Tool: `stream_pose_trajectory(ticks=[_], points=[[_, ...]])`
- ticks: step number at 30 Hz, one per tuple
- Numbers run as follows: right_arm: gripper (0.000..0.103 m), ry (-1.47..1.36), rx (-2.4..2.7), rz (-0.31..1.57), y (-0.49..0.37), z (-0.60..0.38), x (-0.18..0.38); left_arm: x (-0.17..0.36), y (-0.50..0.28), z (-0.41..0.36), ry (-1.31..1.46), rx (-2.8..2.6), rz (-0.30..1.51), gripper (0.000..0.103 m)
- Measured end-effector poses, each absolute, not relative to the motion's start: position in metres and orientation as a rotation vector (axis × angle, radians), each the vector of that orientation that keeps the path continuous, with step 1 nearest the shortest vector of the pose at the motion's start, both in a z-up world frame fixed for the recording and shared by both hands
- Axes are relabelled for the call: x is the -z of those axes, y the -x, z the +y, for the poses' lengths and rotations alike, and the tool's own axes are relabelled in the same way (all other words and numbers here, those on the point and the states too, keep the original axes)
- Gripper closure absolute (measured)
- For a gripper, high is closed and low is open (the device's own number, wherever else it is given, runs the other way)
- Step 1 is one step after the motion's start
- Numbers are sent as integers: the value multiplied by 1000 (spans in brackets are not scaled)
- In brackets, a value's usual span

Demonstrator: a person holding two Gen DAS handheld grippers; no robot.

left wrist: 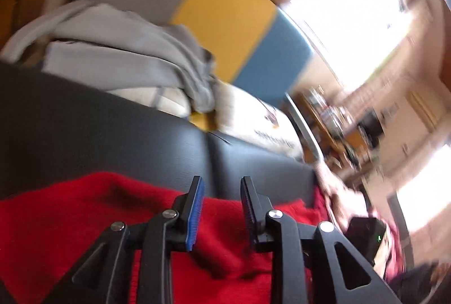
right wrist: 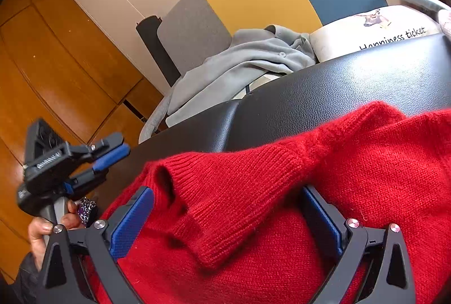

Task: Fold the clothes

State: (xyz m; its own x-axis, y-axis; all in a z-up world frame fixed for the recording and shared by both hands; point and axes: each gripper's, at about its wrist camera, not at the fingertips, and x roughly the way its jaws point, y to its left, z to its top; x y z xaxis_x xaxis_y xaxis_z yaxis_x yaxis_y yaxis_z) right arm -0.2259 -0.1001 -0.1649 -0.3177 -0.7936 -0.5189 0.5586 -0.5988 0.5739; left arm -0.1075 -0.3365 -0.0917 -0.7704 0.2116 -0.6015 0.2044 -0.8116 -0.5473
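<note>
Red sweater is spread on the black padded desk, one sleeve laid across the body; folding is judged begun, not finished. Left tongs are seen partly open and empty. Right tongs stand wide, straddling the sleeve without pinching. Grey garment behind appears unfolded.

The fuzzy red knitted sweater is soft wool, with ribbed rows at its cuff. It lies on a black leather-like worktop that has a fine grainy skin and a dull shine. The right tool is matt black plastic with bumpy blue rubber pads and shiny round metal pins. The grey cloth shirt looks smooth and soft. The orange-brown wooden cupboard doors are smooth and a bit glossy.
</note>
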Motion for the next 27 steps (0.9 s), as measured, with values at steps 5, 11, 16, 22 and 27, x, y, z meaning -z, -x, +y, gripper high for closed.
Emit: stream_pose_trajectory(ticks=[5,11,16,22,27], points=[[0,-995,1984,-410,228,-95,166,126,106,-310,1354,-2800,-653,78],[0,-983,1964,-452,228,-91,165,140,66,-311,1224,-2880,-570,77],[0,-1042,1918,-592,227,-81,155,144,55,-323,1169,-2851,-717,77],[0,-1017,1572,-842,206,-116,136,151,68,-330,1125,-2810,-837,79],[0,-1177,1522,-905,200,-174,158,152,72,-329,1121,-2808,-844,79]])
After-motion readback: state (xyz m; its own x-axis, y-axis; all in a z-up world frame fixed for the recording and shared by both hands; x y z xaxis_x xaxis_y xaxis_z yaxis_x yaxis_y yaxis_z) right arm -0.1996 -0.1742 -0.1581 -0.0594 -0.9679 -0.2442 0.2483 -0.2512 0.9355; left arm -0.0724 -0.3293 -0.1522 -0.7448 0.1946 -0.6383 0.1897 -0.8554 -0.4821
